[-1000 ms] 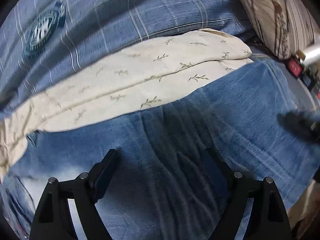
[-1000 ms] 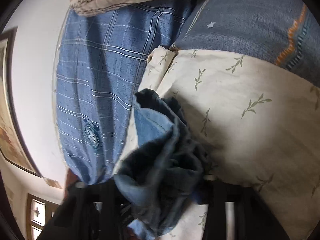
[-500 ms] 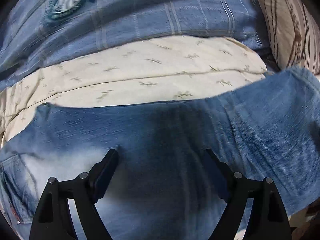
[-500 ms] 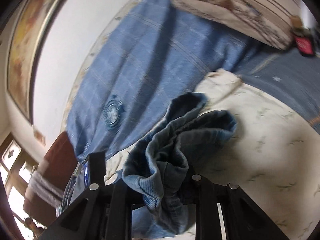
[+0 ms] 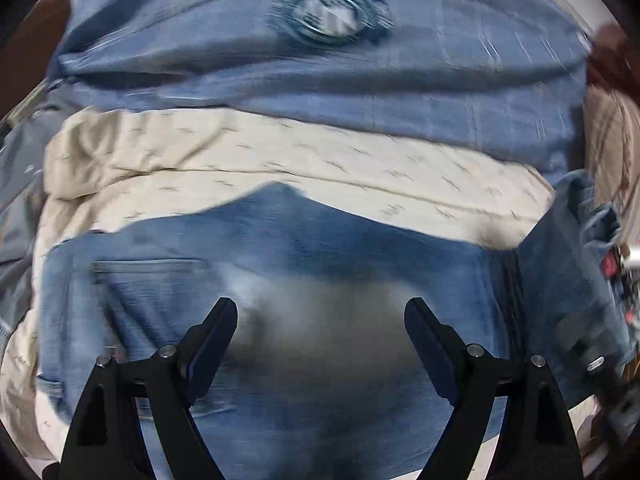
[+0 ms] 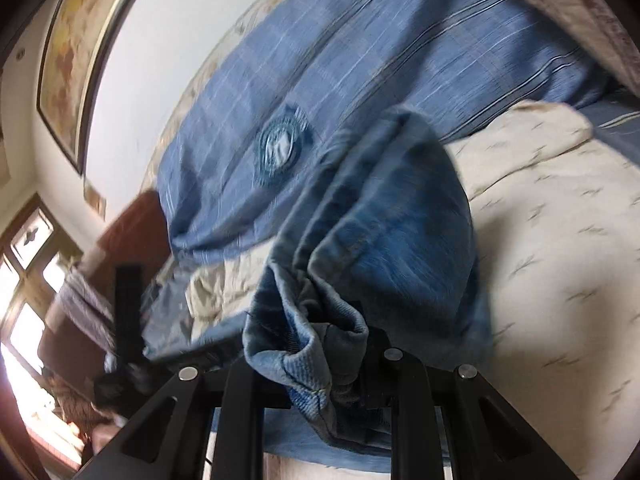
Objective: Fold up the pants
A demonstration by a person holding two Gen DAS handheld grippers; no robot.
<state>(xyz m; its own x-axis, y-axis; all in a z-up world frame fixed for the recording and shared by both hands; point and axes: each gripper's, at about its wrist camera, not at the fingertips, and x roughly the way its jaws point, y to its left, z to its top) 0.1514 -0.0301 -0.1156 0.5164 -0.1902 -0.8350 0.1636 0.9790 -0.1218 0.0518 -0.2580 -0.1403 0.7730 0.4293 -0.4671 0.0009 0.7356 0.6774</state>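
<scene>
Blue jeans (image 5: 280, 240) lie spread on a cream leaf-print blanket (image 5: 200, 160). In the left wrist view a back pocket (image 5: 144, 276) shows at the left. My left gripper (image 5: 320, 308) hovers open above the seat of the jeans, nothing between its fingers. In the right wrist view my right gripper (image 6: 320, 360) is shut on a bunched leg end of the jeans (image 6: 380, 220). That leg is lifted off the blanket (image 6: 560, 240) and hangs in folds. The same leg rises at the right edge of the left wrist view.
A blue plaid cover with a round emblem (image 5: 328, 16) lies beyond the blanket. A striped pillow (image 6: 580, 4) sits at the top right. A white wall with a framed picture (image 6: 76, 52) and a window (image 6: 24, 280) are at the left.
The left gripper has slid along the jeans from the leg to the seat with the pocket, staying open. The right gripper has rolled and risen, carrying the bunched leg end.
</scene>
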